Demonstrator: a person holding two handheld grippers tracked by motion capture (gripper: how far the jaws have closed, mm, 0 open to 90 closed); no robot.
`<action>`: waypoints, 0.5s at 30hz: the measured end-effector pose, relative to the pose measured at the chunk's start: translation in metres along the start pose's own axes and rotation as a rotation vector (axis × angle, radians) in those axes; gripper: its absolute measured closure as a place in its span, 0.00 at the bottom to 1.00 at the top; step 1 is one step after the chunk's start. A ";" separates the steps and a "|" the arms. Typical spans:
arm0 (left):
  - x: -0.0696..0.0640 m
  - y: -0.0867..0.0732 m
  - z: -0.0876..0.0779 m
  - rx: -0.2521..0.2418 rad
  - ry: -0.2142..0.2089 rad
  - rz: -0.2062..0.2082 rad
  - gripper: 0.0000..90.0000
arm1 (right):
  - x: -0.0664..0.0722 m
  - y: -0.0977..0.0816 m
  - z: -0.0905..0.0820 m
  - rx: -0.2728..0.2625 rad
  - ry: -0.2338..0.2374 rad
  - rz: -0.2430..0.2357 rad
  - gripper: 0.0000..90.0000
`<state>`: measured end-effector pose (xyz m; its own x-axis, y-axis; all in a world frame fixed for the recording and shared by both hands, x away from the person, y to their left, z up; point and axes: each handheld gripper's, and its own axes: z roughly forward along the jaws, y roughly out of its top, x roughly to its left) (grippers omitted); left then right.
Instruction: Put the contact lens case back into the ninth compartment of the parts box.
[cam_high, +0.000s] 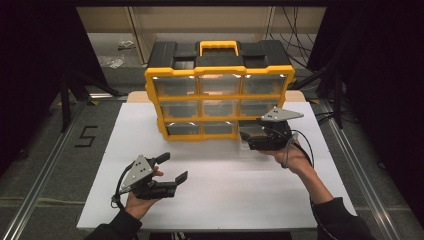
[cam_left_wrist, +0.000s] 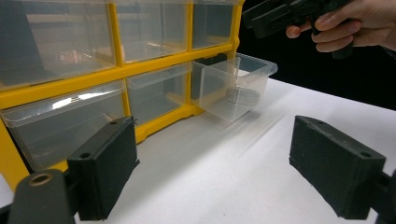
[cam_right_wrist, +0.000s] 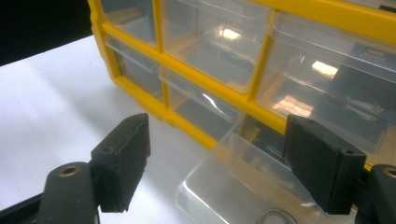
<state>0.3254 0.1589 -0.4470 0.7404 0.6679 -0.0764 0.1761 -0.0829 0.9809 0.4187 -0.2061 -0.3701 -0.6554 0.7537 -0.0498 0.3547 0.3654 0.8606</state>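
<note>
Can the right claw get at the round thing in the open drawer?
Probably yes. The drawer is pulled out with its top uncovered, the round thing lies on its floor, and the right claw hangs open just above.

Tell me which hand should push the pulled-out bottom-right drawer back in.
Right, probably. The right gripper hangs open just above the pulled-out drawer, while the left gripper sits open near the table's front edge, well away.

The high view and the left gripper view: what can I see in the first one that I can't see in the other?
The high view alone has the organizer's yellow carry handle, the number five marked on the floor and the left gripper from outside. The left gripper view alone has the dark round thing lying inside the pulled-out clear drawer. Both share the yellow organizer, the white table and the right gripper.
</note>
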 end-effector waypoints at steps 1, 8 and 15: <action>0.000 0.000 0.000 0.000 -0.001 0.000 0.16 | 0.001 0.000 0.000 -0.007 0.001 0.000 0.27; 0.000 0.000 0.000 -0.001 0.000 0.001 0.16 | 0.007 0.001 -0.005 -0.021 0.013 -0.008 0.26; 0.000 0.000 0.000 0.000 0.000 -0.001 0.16 | 0.011 -0.002 -0.008 -0.027 0.025 -0.005 0.26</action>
<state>0.3254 0.1589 -0.4470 0.7402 0.6679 -0.0775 0.1768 -0.0822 0.9808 0.4056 -0.2031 -0.3681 -0.6739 0.7376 -0.0415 0.3333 0.3537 0.8739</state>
